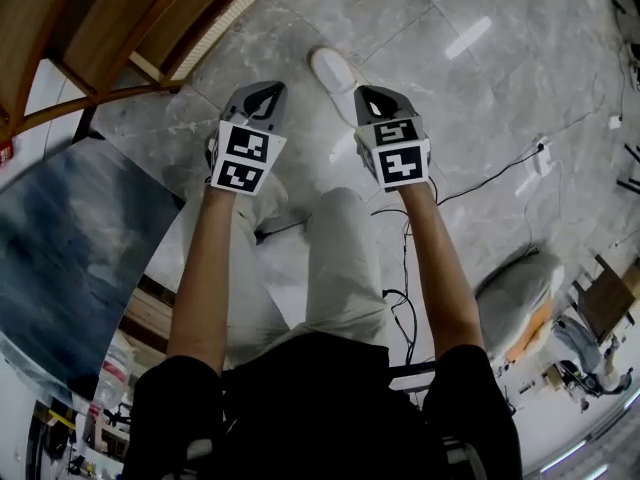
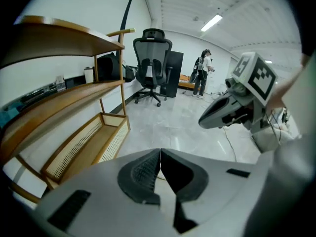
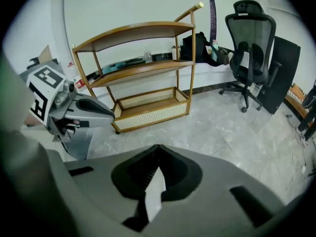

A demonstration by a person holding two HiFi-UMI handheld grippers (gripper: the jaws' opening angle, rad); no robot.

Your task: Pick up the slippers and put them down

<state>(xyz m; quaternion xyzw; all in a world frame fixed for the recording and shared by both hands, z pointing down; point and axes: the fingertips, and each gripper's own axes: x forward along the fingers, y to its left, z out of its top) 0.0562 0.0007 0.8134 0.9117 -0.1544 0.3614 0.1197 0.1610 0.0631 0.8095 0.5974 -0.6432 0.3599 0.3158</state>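
Both grippers are held up side by side over the grey marble floor, and neither holds anything. My left gripper (image 1: 262,93) has its jaws closed tip to tip (image 2: 160,150) with nothing between them. My right gripper (image 1: 368,96) is shut as well (image 3: 158,148) and empty. Each gripper appears in the other's view: the right gripper (image 2: 232,110) and the left gripper (image 3: 79,110). A white slipper-like shape (image 1: 335,68) lies on the floor beyond the grippers. I cannot tell whether it is a slipper or the person's shoe. No slipper appears in either gripper view.
A wooden shelf rack (image 3: 148,65) with a cane bottom tray (image 2: 84,142) stands by the wall at the left (image 1: 120,28). A black office chair (image 2: 153,58) is further back, with a person (image 2: 202,73) standing beyond. Cables (image 1: 480,183) cross the floor at the right, near a grey bag (image 1: 520,288).
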